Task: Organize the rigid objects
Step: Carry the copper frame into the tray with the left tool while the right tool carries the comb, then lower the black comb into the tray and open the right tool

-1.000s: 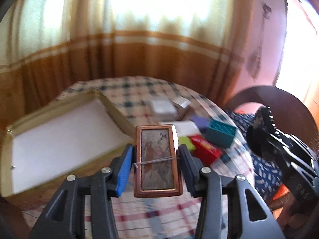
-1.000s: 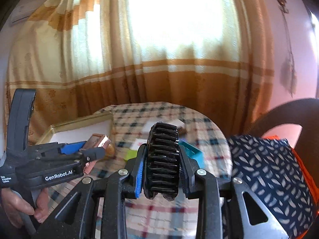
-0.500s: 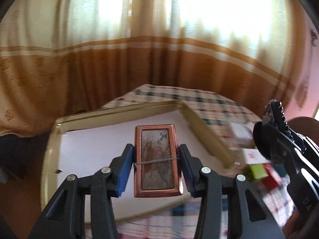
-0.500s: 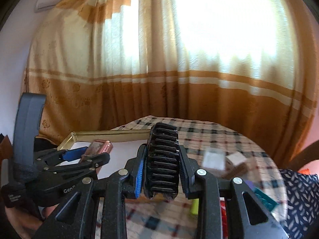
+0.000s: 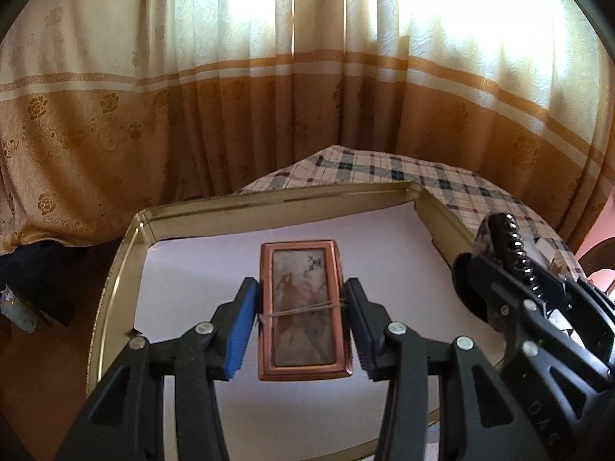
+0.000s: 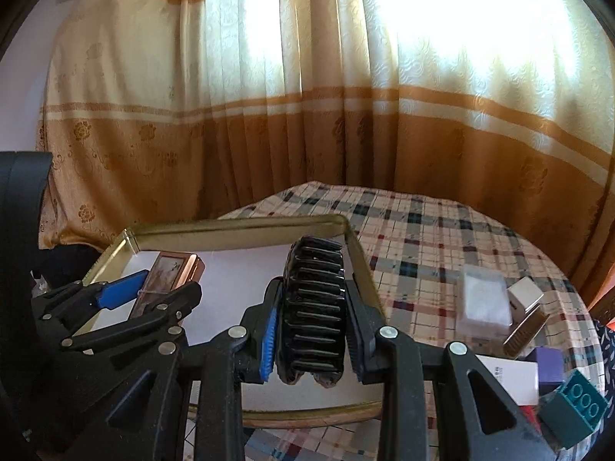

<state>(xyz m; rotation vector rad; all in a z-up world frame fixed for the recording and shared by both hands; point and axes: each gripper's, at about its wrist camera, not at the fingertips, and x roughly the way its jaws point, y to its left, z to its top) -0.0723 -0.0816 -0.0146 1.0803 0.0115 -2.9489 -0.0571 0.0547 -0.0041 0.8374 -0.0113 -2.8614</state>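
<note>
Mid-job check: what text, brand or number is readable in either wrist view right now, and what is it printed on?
"DAS": raised letters on the right hand-held gripper body, seen from the left wrist; cut off at the frame edge.
White box by the teal block: small print, unreadable.
Copper case: picture only, no legible words.

Daylight blows out the curtain (image 5: 307, 57) tops; foreground dimmer, fisheye edges bent, small boxes (image 6: 486, 301) perhaps slightly motion-blurred.
</note>
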